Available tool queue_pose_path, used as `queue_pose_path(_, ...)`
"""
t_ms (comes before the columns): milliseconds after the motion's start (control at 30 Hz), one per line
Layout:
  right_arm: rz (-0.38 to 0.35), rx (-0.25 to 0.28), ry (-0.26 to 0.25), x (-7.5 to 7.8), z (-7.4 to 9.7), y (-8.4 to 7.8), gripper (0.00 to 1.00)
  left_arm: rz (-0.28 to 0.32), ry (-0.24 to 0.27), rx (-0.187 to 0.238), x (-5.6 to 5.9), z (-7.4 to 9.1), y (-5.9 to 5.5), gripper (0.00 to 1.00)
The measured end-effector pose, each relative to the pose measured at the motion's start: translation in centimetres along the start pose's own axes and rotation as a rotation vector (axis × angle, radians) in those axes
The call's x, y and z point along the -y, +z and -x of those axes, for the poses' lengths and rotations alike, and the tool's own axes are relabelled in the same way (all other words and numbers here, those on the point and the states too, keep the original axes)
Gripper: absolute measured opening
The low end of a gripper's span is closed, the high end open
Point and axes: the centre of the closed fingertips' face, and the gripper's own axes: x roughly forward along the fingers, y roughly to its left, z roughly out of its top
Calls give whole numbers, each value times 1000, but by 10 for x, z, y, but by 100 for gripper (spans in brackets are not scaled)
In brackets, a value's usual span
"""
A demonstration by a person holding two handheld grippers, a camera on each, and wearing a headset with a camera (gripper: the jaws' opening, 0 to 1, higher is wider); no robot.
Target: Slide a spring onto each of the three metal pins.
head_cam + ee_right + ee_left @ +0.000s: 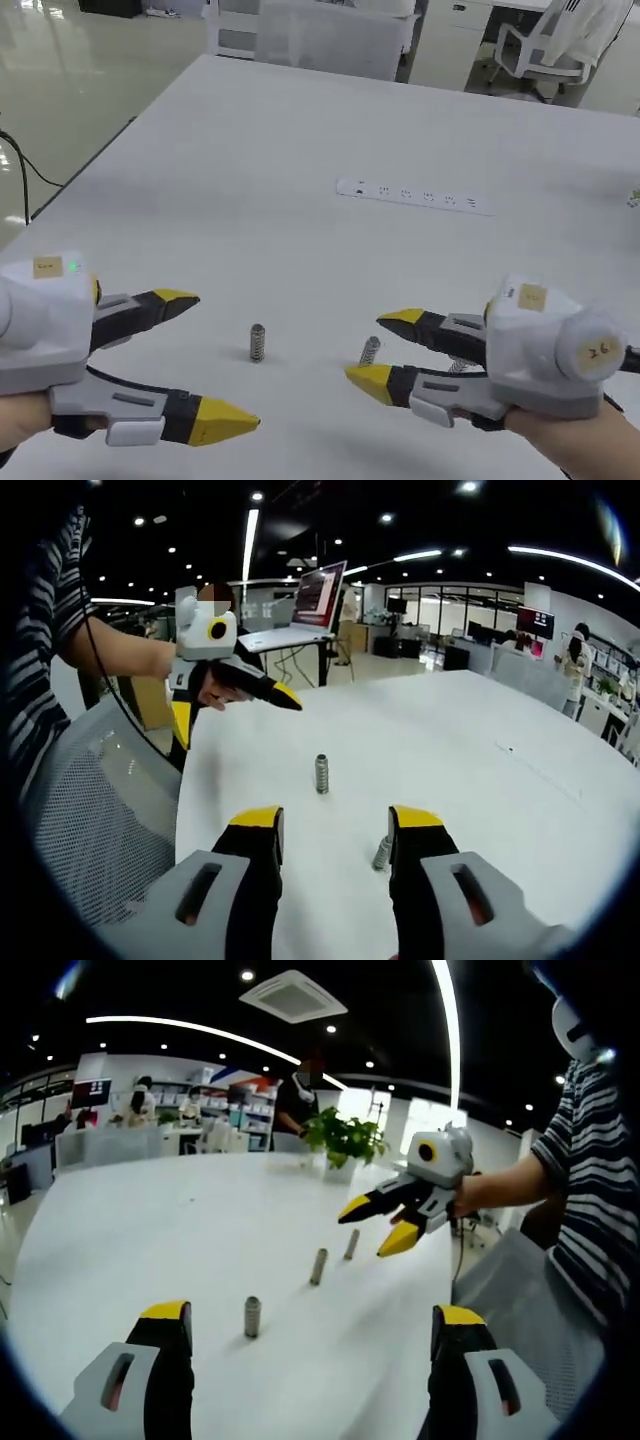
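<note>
Yellow-tipped jaws stand apart and empty on both sides: the left gripper (212, 360) hovers low at one side of the white tabletop (300, 150) and the right gripper (368, 346) at the other, I think so that each can reach the row between them. There the upright spring (257, 342) stands alone. The tilted spring (369, 350) leans just beside the right gripper's jaws, and the third spring (351, 1244) is near them too; whether pins are already inside, I cannot tell.

third pin (457, 366) | mostly hidden behind right gripper (364, 347) | left gripper (225, 360) body cut by edge
</note>
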Motion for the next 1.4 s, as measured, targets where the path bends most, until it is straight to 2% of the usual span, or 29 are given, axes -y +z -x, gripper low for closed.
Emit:
queue_pose_path(233,-20,-3,-75,6,27,-17,52,-2,5,1,1,1,0,97)
queue_pose_path(367,-75,18,-112,9,41,-25,61,3,6,-2,3,0,-2,98)
queue_pose_path(467,-96,-3,-143,15,53,-39,66,7,4,-3,5,0,-3,98)
queue_pose_path(633,-147,-5,-180,22,67,-53,75,14,6,-11,6,0,-5,98)
queue_pose_path(733,-155,-17,-190,22,73,-58,79,15,14,-3,5,0,-4,98)
queue_pose_path(933,-160,-30,-209,24,81,-67,96,11,38,7,1,2,-2,98)
queue_pose_path(1100,-184,-44,-239,32,88,-75,99,8,44,0,1,5,-4,98)
queue_pose_path(1400,-188,-34,-256,36,90,-71,99,5,51,5,3,7,-3,98)
